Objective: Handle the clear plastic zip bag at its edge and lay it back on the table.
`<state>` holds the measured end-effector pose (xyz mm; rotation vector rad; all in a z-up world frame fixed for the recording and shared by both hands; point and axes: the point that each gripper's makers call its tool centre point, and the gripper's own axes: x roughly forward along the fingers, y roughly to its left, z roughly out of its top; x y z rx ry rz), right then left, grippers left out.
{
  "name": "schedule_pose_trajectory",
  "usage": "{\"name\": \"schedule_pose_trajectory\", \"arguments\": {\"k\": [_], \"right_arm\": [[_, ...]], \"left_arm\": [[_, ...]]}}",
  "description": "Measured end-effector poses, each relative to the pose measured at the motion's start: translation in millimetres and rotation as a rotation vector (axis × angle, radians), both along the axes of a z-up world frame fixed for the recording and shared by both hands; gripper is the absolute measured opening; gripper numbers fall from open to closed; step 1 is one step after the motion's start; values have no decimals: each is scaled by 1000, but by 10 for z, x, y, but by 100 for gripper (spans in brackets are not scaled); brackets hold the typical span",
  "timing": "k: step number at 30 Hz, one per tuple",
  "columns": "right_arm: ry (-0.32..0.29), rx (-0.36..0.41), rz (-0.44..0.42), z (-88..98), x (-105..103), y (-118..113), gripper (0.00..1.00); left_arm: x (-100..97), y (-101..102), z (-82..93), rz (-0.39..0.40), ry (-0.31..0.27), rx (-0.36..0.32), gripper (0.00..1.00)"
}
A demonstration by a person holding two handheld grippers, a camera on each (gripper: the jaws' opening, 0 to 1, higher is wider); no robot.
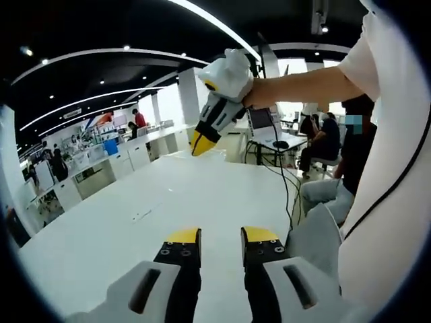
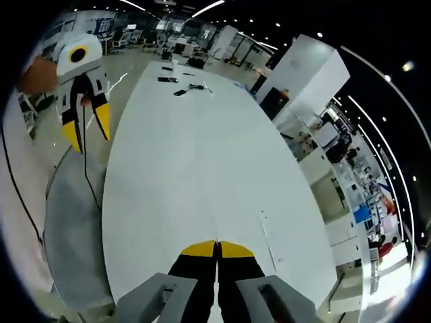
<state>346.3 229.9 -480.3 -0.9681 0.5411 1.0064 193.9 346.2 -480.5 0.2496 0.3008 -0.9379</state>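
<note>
White and long, the smooth tabletop (image 2: 202, 168) is stretching away under us with wide bare room along both edges. We are holding the left gripper (image 1: 221, 237) with yellow-tipped jaws apart, the right gripper (image 2: 217, 249) with jaws pressed together on nothing. The clear flat zip bag (image 2: 267, 240) is lying near the table's edge, just beside the right gripper.

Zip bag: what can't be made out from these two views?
Zip bag: right gripper view, probably the faint strip on the table; clear plastic against white hides its outline.
Small dark items: right gripper view, table's far end, too small to identify.
Table's near edge: left gripper view, hidden behind the left gripper.
</note>
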Motion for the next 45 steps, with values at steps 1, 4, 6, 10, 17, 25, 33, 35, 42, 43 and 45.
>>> {"name": "schedule_pose_trajectory", "arguments": {"k": [1,4,6,10,17,25,33,35,42,43,45], "right_arm": [[-13,-13,0,-20,83,-9,0],[-34,-21,-6,-105,282,-11,0],[-58,-32,-11,-149,435,-9,0],[-111,-68,-11,-299,734,-9,0],[-234,-136,27,-534,983,84,0],[-282,-212,45,-1162,950,107,0],[-266,-203,45,-1594,689,171,0],[-255,-190,44,-1715,609,187,0],[-262,-194,105,-2089,335,250,0],[-262,-198,114,-2122,318,251,0],[-237,-187,88,-2178,294,245,0]], "left_arm": [[10,5,-11,4,4,-2,21],[60,40,-56,17,16,-7,21],[87,59,-97,25,27,-7,20],[136,94,-157,36,40,-5,20],[258,167,-225,67,58,-13,20],[304,190,-339,82,88,-18,19],[283,177,-443,83,119,-14,19],[275,172,-461,83,123,-13,19],[231,150,-528,85,143,-10,19],[226,145,-532,86,146,-12,19],[209,133,-556,84,151,-10,19]]}}
